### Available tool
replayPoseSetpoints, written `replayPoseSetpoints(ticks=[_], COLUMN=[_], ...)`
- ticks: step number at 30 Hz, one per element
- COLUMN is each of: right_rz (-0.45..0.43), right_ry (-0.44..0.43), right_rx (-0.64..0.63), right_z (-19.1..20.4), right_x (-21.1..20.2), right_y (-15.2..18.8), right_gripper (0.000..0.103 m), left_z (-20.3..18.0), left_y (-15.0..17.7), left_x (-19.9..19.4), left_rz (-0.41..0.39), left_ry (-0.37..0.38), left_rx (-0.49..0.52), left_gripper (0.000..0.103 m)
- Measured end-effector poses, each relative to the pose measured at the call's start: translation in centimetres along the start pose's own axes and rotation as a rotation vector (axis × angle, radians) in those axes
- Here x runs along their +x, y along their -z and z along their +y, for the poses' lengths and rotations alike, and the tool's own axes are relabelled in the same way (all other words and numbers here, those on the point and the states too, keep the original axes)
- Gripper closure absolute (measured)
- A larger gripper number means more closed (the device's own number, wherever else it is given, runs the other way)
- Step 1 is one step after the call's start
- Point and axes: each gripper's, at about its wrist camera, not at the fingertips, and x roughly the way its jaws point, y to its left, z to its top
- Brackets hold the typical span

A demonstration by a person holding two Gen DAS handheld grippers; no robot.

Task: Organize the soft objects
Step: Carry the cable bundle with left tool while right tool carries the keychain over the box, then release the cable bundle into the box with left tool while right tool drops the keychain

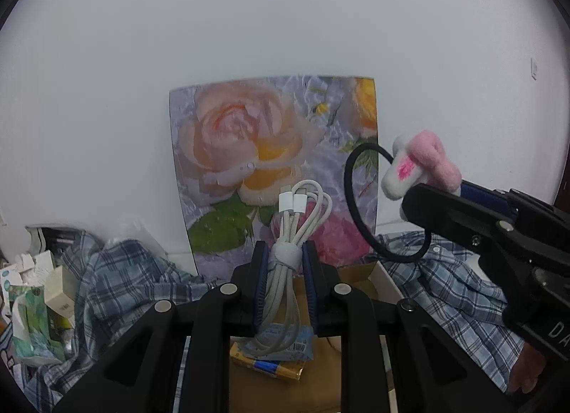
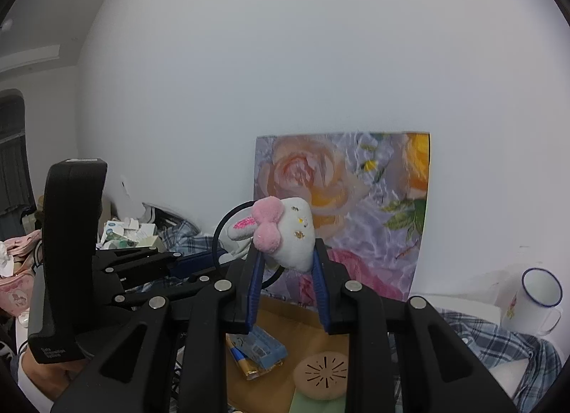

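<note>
The left gripper (image 1: 284, 259) has its blue-padded fingers (image 1: 259, 281) nearly together, pinching a coiled white braided charging cable (image 1: 285, 267) bound by a grey strap; the cable's two white plugs stick up above the fingertips. The right gripper (image 2: 288, 259) has its fingers (image 2: 253, 288) pressed onto a white plush bunny head with a pink fuzzy bow (image 2: 285, 231), which is fixed to a black elastic hair loop (image 2: 219, 235) that hangs to the left. Both soft things are held in the air above an open brown cardboard box (image 2: 306, 324). Inside the box lie a blue and yellow wrapped packet (image 2: 254, 350) and a round tan disc with slotted vents (image 2: 322, 373). A flower-printed panel (image 1: 270, 149) stands behind the box against the white wall. Blue plaid cloth (image 1: 131, 281) lies on both sides of the box.
</note>
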Motion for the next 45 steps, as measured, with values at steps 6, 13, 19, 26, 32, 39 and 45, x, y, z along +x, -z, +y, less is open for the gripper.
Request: replayPoseSetpoints(ticks=[6,13,19,26,32,39,45], right_rz=[0.047,0.093,0.134,0.185,0.237,0.302,0.344], right_ry=[0.005,0.009,0.012,0.014,0.01,0.005,-0.007], right_rx=[0.009,0.029,0.036,0.041,0.056,0.078,0.112], right_z=[-0.3,-1.1,-1.5,-1.8,-2.2,-2.7,-3.0], right_x=[1.6,3.1,4.4,6.0,7.3,8.7,9.5], right_y=[0.6,1.7,2.7,4.3,5.7,7.3,8.1], right_gripper=[0.078,0.078,0.078,0.078,0.078,0.078,0.078], left_z=[-0.1,-0.3,-0.5,-0.4,-0.4,-0.5,-0.6], left_y=[1.0,2.1,3.1,4.3,5.4,6.5,7.1], left_x=[1.8,3.7,5.2,6.9,8.2,9.8,10.3], left_rz=[0.039,0.086,0.126,0.175,0.217,0.277,0.295], left_ry=[-0.007,-0.003,0.001,0.011,0.016,0.029,0.025], left_rx=[0.003,0.007,0.013,0.004,0.004,0.003,0.015], left_gripper=[0.082,0.082,0.082,0.082,0.082,0.082,0.082])
